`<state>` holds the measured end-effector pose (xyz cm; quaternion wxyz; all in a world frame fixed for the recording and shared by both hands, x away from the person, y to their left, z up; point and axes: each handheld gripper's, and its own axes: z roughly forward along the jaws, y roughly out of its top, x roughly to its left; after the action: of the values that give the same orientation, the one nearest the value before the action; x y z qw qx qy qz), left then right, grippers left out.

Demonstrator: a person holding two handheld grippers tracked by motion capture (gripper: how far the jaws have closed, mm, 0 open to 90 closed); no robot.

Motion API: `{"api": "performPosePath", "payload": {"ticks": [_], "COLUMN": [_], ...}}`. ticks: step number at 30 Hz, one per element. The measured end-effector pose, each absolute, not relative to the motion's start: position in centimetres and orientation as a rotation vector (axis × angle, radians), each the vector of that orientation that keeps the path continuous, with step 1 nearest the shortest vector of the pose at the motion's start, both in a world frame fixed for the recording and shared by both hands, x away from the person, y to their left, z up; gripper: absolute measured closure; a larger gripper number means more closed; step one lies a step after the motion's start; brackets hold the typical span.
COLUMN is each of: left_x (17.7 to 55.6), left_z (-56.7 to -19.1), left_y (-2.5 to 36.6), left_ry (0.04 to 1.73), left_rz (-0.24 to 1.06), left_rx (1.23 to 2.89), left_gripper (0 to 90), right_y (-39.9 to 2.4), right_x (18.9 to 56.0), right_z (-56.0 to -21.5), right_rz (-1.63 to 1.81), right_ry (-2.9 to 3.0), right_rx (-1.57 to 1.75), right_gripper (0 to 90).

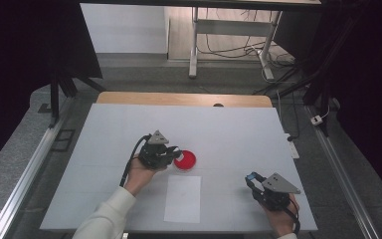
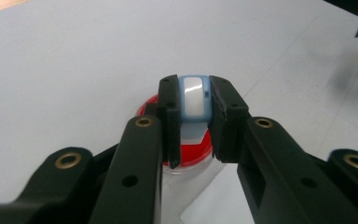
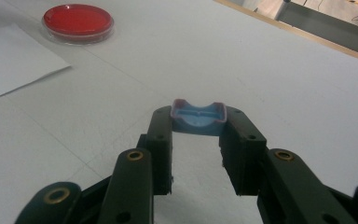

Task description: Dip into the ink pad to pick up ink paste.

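A light blue piece with a white face (image 2: 194,100) is clamped between the jaws of my left gripper (image 2: 194,116). It hangs just over a red round dish (image 2: 189,151) with a clear rim. From the high view, the left gripper (image 1: 174,152) sits at the left edge of the red dish (image 1: 186,161). My right gripper (image 3: 198,133) is shut on a blue curved piece (image 3: 198,117) with a pinkish edge, held low over the white table. In the high view the right gripper (image 1: 253,180) is at the front right, well apart from the dish.
A white paper sheet (image 1: 183,198) lies near the table's front edge, between the two hands. The white table cover (image 1: 238,134) ends at a wooden strip (image 1: 179,98) at the back. The floor beyond holds a desk frame with cables (image 1: 229,50).
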<state>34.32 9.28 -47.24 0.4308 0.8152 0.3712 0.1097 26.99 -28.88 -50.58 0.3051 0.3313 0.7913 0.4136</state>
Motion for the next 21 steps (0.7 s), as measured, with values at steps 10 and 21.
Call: {"api": "performPosePath", "payload": {"ticks": [10, 21], "left_x": [35.5, 36.1], "left_z": [-47.8, -48.3], "left_y": [8.4, 7.9], "left_ry": [0.945, 0.951], "left_rz": [0.277, 0.268], "left_rx": [2.072, 2.103], "left_gripper": [75.3, 75.3], "right_y": [-28.8, -28.9], "right_x": [27.0, 27.1], "right_z": [-50.6, -50.7], "right_rz": [1.093, 1.083], "right_ry": [2.099, 2.102], "right_rx": [0.876, 0.879], "right_gripper": [65.1, 65.1]}}
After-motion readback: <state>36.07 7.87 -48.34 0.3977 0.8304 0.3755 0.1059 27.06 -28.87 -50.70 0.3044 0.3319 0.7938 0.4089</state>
